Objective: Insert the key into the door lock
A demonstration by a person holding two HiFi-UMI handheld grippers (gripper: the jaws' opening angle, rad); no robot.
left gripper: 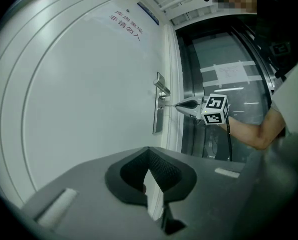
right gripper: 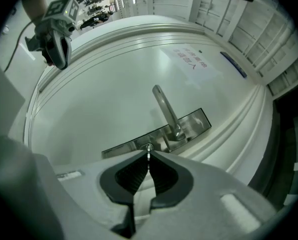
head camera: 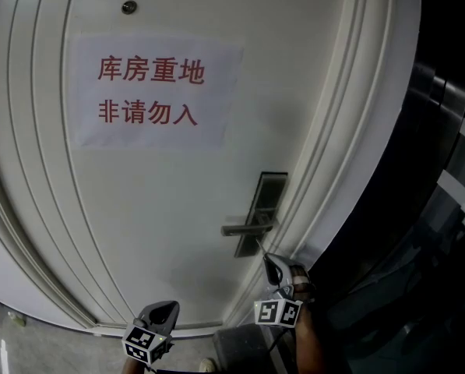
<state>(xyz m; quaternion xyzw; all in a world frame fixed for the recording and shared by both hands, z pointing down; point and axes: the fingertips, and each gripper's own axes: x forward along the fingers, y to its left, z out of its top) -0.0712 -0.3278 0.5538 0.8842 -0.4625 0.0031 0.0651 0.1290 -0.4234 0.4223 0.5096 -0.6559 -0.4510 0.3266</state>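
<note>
A steel lock plate [head camera: 265,197] with a lever handle [head camera: 244,228] sits at the right edge of the white door [head camera: 154,209]. My right gripper [head camera: 268,260] is shut on a thin metal key [head camera: 261,248] that points level at the plate. In the right gripper view the key [right gripper: 149,153] has its tip at the round keyhole [right gripper: 148,147], below the handle [right gripper: 164,109]. I cannot tell how deep the key sits. My left gripper [head camera: 163,312] hangs lower left of the lock, shut and holding nothing, its pads [left gripper: 139,171] meeting at the tips.
A paper sign [head camera: 154,92] with red characters is stuck on the door's upper half. The moulded door frame [head camera: 325,170] runs just right of the lock plate, with a dark glass wall [head camera: 442,209] beyond it. A small peephole [head camera: 128,7] sits near the top.
</note>
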